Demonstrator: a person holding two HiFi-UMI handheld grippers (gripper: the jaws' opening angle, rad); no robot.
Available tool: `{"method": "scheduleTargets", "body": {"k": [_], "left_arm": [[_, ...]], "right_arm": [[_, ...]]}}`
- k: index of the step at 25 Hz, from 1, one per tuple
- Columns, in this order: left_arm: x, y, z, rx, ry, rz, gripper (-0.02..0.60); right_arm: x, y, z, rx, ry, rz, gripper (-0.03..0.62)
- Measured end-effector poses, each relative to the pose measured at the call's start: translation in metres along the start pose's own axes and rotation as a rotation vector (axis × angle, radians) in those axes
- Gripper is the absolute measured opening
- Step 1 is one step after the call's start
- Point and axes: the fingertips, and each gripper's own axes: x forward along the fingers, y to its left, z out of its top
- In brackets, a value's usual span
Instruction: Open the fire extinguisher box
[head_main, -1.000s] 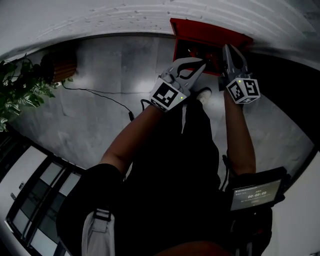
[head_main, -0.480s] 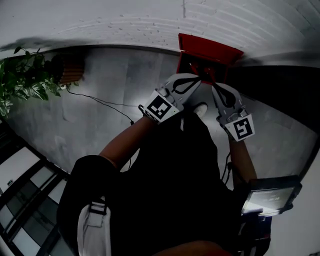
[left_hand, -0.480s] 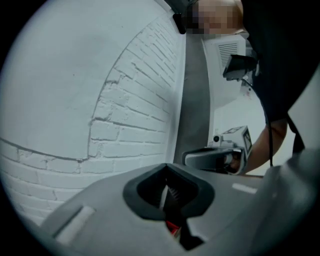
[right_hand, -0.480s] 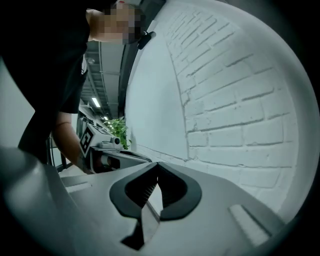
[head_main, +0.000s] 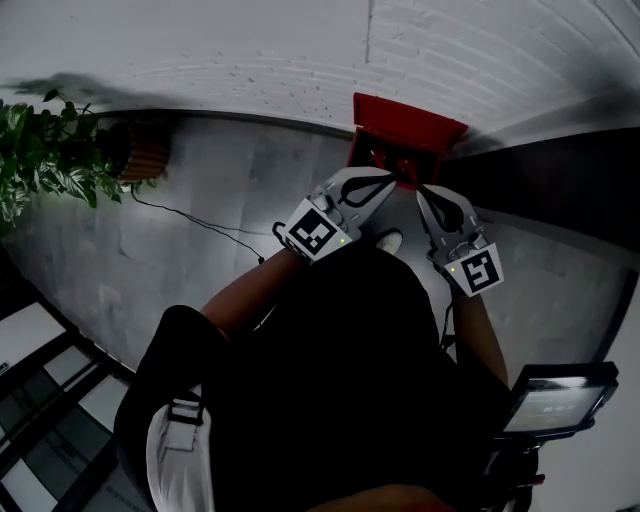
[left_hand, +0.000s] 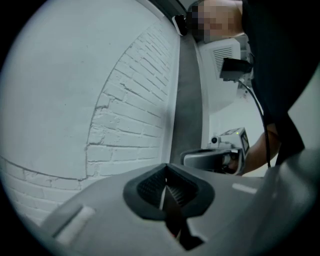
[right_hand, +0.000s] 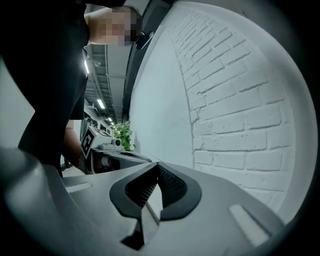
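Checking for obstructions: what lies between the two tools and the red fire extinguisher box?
Nothing. In the head view, the left tool and right tool tips sit right at the red box's lower edge, with no object between; contact cannot be judged.

You are looking at no text, number or brand that can be read. The white cube (head_main: 318, 232) on your left gripper (head_main: 393, 180) and the white cube (head_main: 477, 270) on your right gripper (head_main: 421, 192) are showing black square marker patterns, not letters. The small dark rectangular screen (head_main: 558, 402) at the lower right of the head view is glowing faintly with pale lines, too dim and small to make out.
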Motion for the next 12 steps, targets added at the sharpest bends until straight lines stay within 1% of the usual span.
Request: {"method": "scheduleTargets", "body": {"k": [6, 12], "left_arm": [[0.009, -0.008, 0.02, 0.025, -0.011, -0.025, 0.005], [0.016, -0.012, 0.017, 0.027, 0.002, -0.042, 0.005]], "right_arm": [[-0.002, -0.005, 0.023, -0.023, -0.013, -0.007, 0.008], [-0.003, -0.011, 0.024, -0.027, -0.028, -0.017, 0.008]]}}
